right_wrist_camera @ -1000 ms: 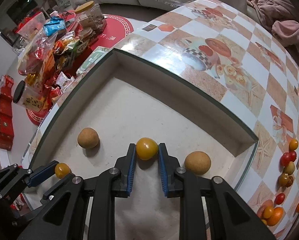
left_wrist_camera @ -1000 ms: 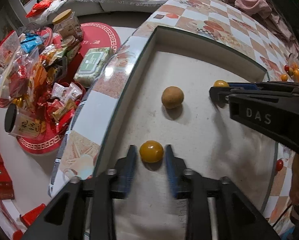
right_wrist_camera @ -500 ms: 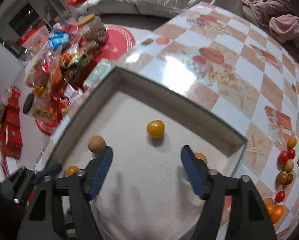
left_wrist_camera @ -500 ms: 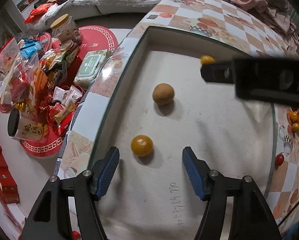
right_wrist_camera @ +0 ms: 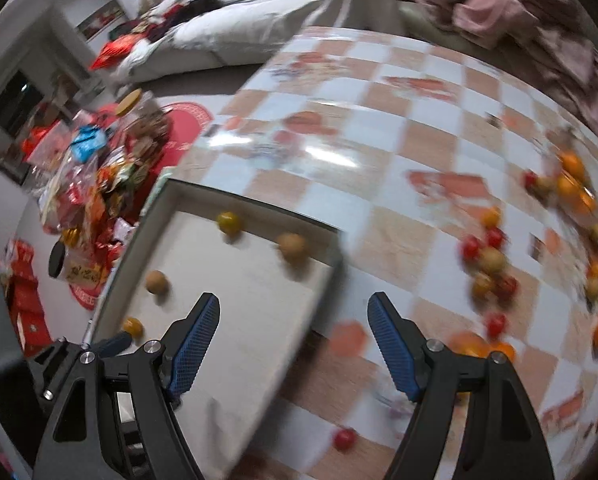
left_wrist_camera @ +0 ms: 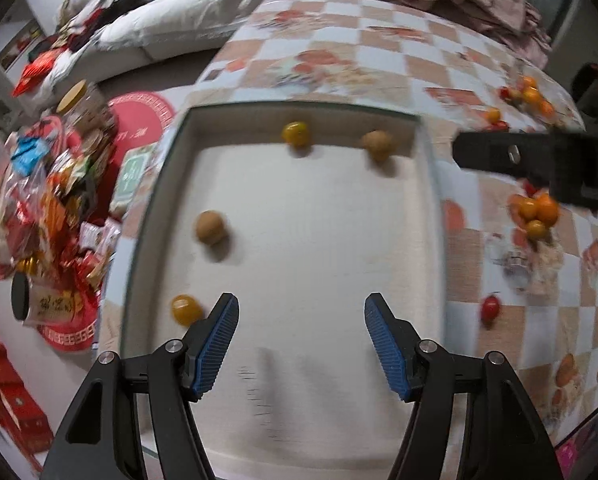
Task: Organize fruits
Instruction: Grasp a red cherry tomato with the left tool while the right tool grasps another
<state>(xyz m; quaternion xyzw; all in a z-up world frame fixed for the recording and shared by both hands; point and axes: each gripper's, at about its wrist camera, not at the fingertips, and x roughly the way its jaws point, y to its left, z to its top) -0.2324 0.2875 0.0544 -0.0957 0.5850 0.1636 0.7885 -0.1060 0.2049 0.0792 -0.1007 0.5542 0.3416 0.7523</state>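
With both the left claw (left_wrist_camera: 301,344) and right claw (right_wrist_camera: 293,342) spread wide and empty, four fruits sit in the tray (left_wrist_camera: 429,200), so steer the right one squarely over a loose worktop fruit (right_wrist_camera: 495,326) before closing.

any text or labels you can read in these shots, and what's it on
Nothing reads clearly.
Canister on the floor: dark characters on its label, too blurred to read.
Red mat: white characters, illegible.
Tray liner: faint dark scribble, illegible.
Green packet: print too small.
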